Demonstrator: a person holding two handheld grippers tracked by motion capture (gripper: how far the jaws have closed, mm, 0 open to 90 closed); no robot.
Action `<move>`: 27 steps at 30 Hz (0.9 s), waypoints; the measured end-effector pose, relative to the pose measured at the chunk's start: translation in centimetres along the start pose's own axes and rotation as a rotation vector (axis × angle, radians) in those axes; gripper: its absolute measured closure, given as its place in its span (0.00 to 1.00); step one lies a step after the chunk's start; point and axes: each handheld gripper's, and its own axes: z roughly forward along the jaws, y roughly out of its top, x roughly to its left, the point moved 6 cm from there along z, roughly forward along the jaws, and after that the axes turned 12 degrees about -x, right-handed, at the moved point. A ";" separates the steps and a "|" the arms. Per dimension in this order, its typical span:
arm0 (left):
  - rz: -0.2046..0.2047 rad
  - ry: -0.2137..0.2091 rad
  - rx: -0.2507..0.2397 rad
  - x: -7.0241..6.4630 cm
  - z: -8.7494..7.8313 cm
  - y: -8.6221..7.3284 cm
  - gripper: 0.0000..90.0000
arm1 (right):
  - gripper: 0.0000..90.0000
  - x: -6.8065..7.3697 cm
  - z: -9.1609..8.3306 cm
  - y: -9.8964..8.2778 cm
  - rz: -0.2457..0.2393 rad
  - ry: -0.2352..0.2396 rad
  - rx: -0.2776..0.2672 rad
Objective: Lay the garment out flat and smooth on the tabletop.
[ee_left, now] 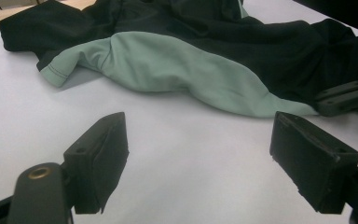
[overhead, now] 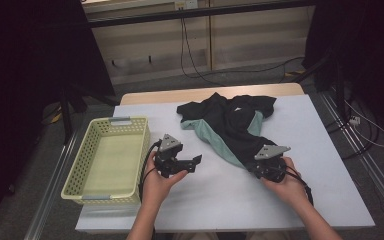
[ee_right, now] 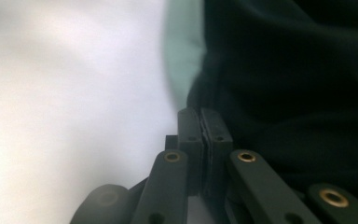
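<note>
- The left gripper [overhead: 189, 165] is matte black, with a grey three-cornered plate [overhead: 170, 142] on the body behind the jaws.
- Its jaws end in thick, blocky black pads [ee_left: 103, 156] with flat inner faces; a brass-coloured rivet [ee_left: 40, 172] sits in the rounded link just behind one pad.
- Black cables [overhead: 147, 160] loop out from the rear of the body.
- The right gripper [overhead: 256, 168] is built the same, with its own grey plate [overhead: 271, 151] and a black cable [overhead: 302, 184] trailing from the back.
- Behind its slim black pads [ee_right: 190, 133], flat linkage bars carry brass-ringed pivots [ee_right: 246, 157].
- Both forearms are bare, with no sleeve showing.
</note>
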 end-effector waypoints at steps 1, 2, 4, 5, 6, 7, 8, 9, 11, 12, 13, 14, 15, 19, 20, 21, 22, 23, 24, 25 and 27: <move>-0.001 -0.001 0.001 0.0 0.0 0.0 0.22 | 0.99 0.5 -0.3 0.5 0.004 0.023 -0.017; -0.003 -0.004 0.001 0.0 0.0 0.0 0.22 | 0.99 1.1 -0.6 1.1 0.014 0.052 -0.037; -0.006 -0.003 -0.001 0.0 0.1 0.0 0.22 | 0.99 2.3 -1.1 2.3 0.031 0.117 -0.080; 0.001 -0.003 0.002 0.1 0.0 0.0 0.22 | 0.99 3.1 -1.3 3.1 0.042 0.157 -0.109; -0.001 -0.002 0.000 0.0 0.0 0.1 0.22 | 0.99 3.4 -1.4 3.7 0.063 0.185 -0.136; -0.006 -0.001 -0.002 0.0 0.0 0.1 0.22 | 0.99 3.6 -1.5 4.1 0.084 0.197 -0.156; -0.010 0.000 -0.005 0.0 0.0 0.1 0.22 | 0.99 3.5 -1.6 4.5 0.117 0.212 -0.186; 0.000 -0.002 0.005 0.1 -0.1 0.0 0.22 | 0.99 3.2 -1.6 4.7 0.138 0.217 -0.196; -0.004 -0.001 0.009 0.2 -0.1 -0.1 0.22 | 0.99 2.0 -1.5 4.5 0.134 0.155 -0.193; -0.006 -0.001 0.007 0.2 0.0 -0.1 0.22 | 0.98 1.2 -1.4 4.1 0.137 0.123 -0.186; 0.002 -0.001 0.013 0.2 0.0 -0.2 0.22 | 0.98 0.3 -1.3 3.5 0.155 0.085 -0.171; -0.004 -0.003 0.011 0.1 0.0 -0.2 0.22 | 0.97 -0.4 -1.2 3.0 0.175 0.058 -0.168; -0.003 -0.004 0.014 0.1 0.1 -0.2 0.22 | 0.97 -1.4 -1.0 2.2 0.188 0.022 -0.154; 0.000 -0.007 0.013 0.0 0.2 -0.2 0.22 | 0.94 -2.9 -0.6 0.5 0.174 -0.026 -0.102; -0.004 -0.007 0.013 0.0 0.2 -0.2 0.22 | 0.91 -3.0 -0.6 0.4 0.169 -0.028 -0.098; -0.005 -0.005 0.014 0.0 0.2 -0.3 0.22 | 0.88 -3.0 -0.5 0.2 0.151 -0.034 -0.085; -0.009 -0.004 0.012 0.0 0.2 -0.3 0.22 | 0.85 -2.9 -0.4 0.1 0.131 -0.040 -0.070; -0.009 -0.004 0.012 0.0 0.2 -0.3 0.22 | 0.81 -2.8 -0.4 0.0 0.113 -0.048 -0.058; -0.010 -0.004 0.011 0.0 0.2 -0.3 0.22 | 0.77 -2.8 -0.3 0.0 0.098 -0.056 -0.055; -0.010 -0.005 0.010 0.0 0.2 -0.3 0.22 | 0.74 -2.6 -0.4 0.1 0.087 -0.060 -0.053; 0.003 -0.008 0.013 0.0 0.2 -0.3 0.22 | 0.66 -2.3 -0.5 0.4 0.062 -0.061 -0.064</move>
